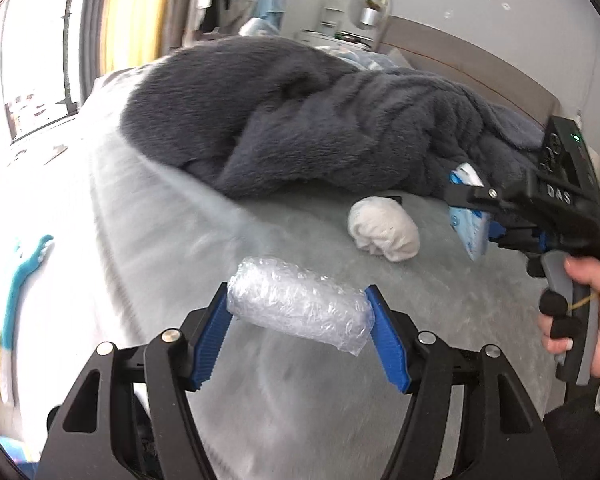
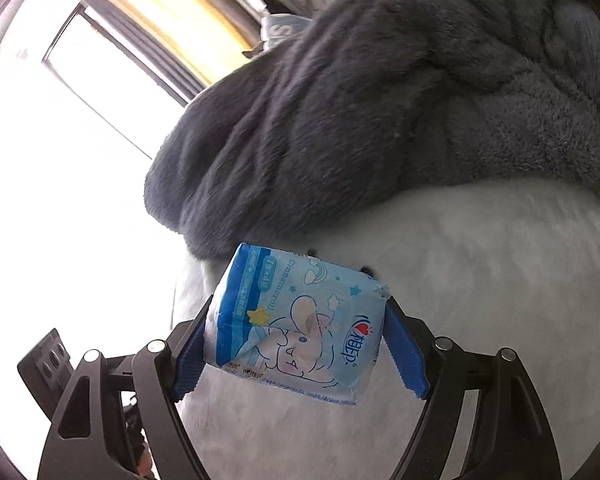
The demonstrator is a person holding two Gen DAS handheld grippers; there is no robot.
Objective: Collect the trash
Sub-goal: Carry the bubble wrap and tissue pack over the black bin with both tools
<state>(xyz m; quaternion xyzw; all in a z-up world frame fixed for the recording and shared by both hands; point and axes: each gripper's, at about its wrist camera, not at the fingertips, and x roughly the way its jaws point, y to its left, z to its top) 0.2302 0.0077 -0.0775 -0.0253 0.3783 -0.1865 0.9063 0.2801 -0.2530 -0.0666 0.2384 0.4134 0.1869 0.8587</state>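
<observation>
My left gripper [image 1: 298,312] is shut on a clear roll of bubble wrap [image 1: 300,310], held between its blue pads above the pale bed cover [image 1: 260,400]. My right gripper [image 2: 298,328] is shut on a blue tissue packet [image 2: 296,324] with a cartoon print, also above the bed. In the left wrist view the right gripper [image 1: 474,216] shows at the right edge with the packet [image 1: 470,226] in its jaws. A crumpled white wad [image 1: 384,230] lies on the bed between the two grippers.
A large dark grey plush blanket [image 1: 320,120] is heaped across the far side of the bed, also in the right wrist view [image 2: 400,100]. A teal and white object [image 1: 20,280] lies at the left edge. A window [image 1: 32,60] is at the left and shelves stand behind.
</observation>
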